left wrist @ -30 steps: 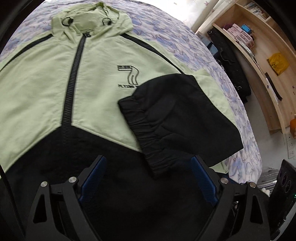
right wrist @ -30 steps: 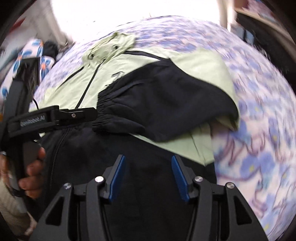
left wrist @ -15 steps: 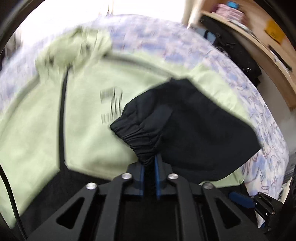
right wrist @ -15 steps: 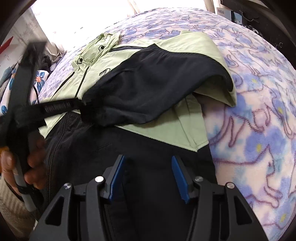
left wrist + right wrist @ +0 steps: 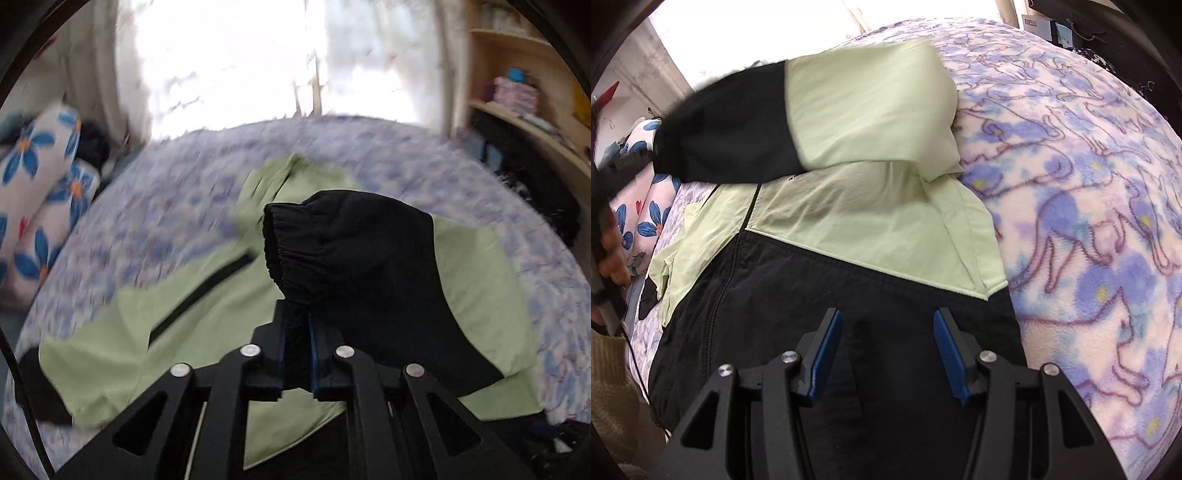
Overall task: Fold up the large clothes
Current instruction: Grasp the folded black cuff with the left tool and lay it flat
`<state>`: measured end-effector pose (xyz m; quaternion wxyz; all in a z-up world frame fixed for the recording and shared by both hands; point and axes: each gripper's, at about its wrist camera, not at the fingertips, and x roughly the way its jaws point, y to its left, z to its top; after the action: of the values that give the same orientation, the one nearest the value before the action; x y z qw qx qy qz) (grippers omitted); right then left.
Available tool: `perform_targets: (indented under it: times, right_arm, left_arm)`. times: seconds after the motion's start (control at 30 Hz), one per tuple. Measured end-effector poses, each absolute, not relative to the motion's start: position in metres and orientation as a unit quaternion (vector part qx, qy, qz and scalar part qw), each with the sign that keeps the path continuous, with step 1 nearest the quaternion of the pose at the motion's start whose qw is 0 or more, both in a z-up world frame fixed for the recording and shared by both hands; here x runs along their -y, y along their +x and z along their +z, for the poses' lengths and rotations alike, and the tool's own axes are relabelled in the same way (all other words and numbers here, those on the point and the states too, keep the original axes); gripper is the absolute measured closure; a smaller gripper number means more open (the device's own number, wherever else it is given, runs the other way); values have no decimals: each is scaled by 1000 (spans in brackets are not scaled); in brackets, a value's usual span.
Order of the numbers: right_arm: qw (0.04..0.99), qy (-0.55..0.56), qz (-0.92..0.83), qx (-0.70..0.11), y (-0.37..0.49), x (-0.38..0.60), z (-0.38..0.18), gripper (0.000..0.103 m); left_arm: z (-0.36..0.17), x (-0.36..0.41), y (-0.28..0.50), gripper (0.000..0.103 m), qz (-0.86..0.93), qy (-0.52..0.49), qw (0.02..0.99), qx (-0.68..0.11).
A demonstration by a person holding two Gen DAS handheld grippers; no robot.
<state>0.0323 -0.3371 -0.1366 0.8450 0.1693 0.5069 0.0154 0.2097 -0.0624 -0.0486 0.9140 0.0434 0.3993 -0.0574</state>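
Where sleeve (image 5: 351, 258) lifts, jacket (image 5: 871, 236) hidden

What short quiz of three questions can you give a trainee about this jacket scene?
1. True or false: the left gripper is shut on the black sleeve cuff.
2. The right gripper is: A) open above the jacket's black hem panel; B) gripping the hood.
3. What pattern does the blanket under the jacket show?

Key: 1 true; 2 A; 3 purple and blue cats.
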Motion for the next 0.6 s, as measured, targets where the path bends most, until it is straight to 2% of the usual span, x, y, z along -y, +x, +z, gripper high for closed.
perform_targets:
  times: [0.03,0.1,0.13,0.27,0.37,0.53,0.57,0.6]
  right_arm:
    - [846,165,11,-508,33,338,-136,51]
    - [845,162,6,-509,36,338,-134,51]
    - [845,163,4,-510,38,337,-133,51]
    - [845,167,4,-508,47,341,-122,50]
    - [849,162,4,-503,58,344,-108,46]
    - [865,142,-8,-481,88,359,-81,40]
    - [868,136,-14,-478,99,365,-77,39]
    - [869,131,-21,-477,111,371,-75,39]
  left_arm:
    - [-63,52,212,82,-50,35,904,-424]
    - [-95,33,215,55,-47,16,878,-476]
    - [-106,26,216,51,-49,6,869,-493]
    - [-130,0,227,46,-53,-54,847,-526]
    - [-138,-13,236,34,-48,-87,845,-525]
    - [-159,-12,259,33,-60,-86,832,-544]
    - [-163,-9,263,38,-68,-86,828,-549]
    - [-166,-5,267,54,-75,-80,827,-551]
